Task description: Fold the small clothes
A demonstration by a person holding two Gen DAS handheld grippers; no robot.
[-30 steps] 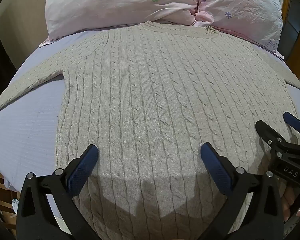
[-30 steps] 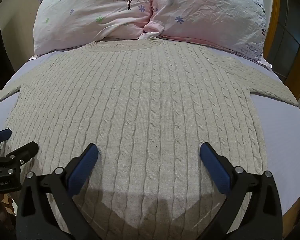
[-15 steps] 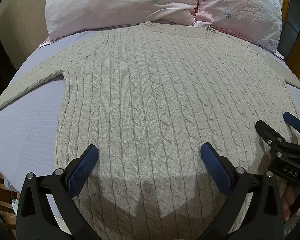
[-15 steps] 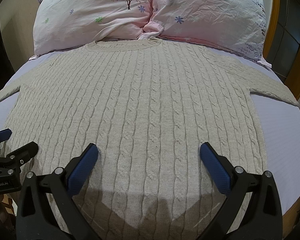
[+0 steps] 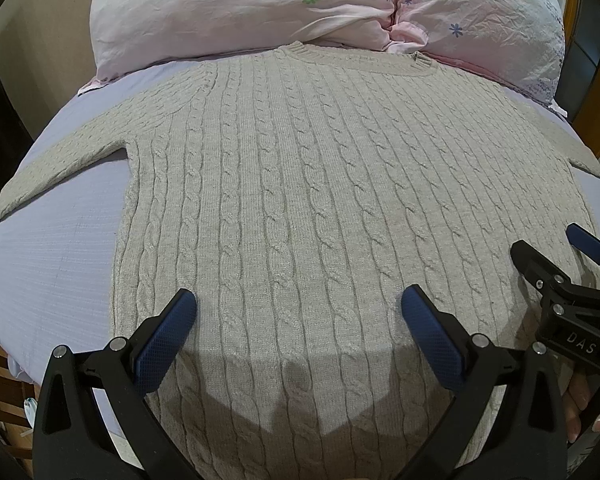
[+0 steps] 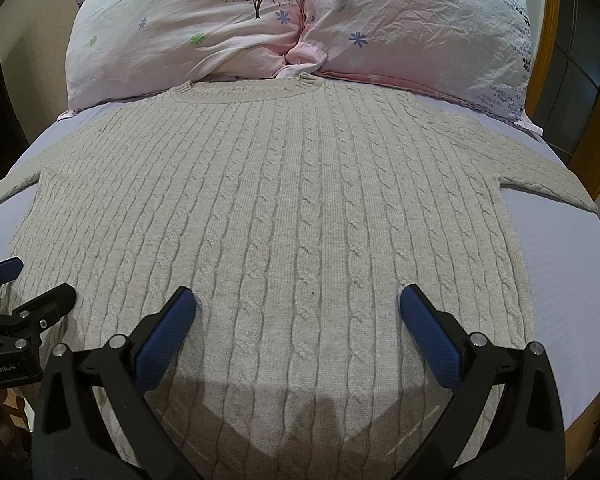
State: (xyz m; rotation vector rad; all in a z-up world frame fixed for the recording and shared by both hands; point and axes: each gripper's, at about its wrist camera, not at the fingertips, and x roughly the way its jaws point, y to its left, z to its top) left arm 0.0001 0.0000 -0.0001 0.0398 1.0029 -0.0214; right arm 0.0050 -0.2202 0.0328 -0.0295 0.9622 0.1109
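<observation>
A bed [image 5: 56,264] with a pale lilac sheet fills both views, and its bare sheet shows to the left and right of the clothing. Spread flat over the sheet lies a beige cable-knit sweater [image 5: 320,200], front up, its neckline at the far end just touching the pillows and its hem at the near edge of the bed. The left sleeve [image 5: 60,160] runs out toward the left edge of the bed and the right sleeve [image 6: 540,176] toward the right edge, both lying flat. At the far end two pink flowered pillows rest side by side, the left pillow [image 5: 236,12] and the right pillow [image 6: 412,28], pressed together in the middle.

The left gripper [image 5: 298,312] hovers over the near left part of the sweater with its blue-padded fingers spread wide and nothing between them. The right gripper [image 6: 298,312] hovers over the near right part, likewise spread wide and empty. Whether the fingertips touch the knit cannot be told. Each gripper shows at the edge of the other's view.
</observation>
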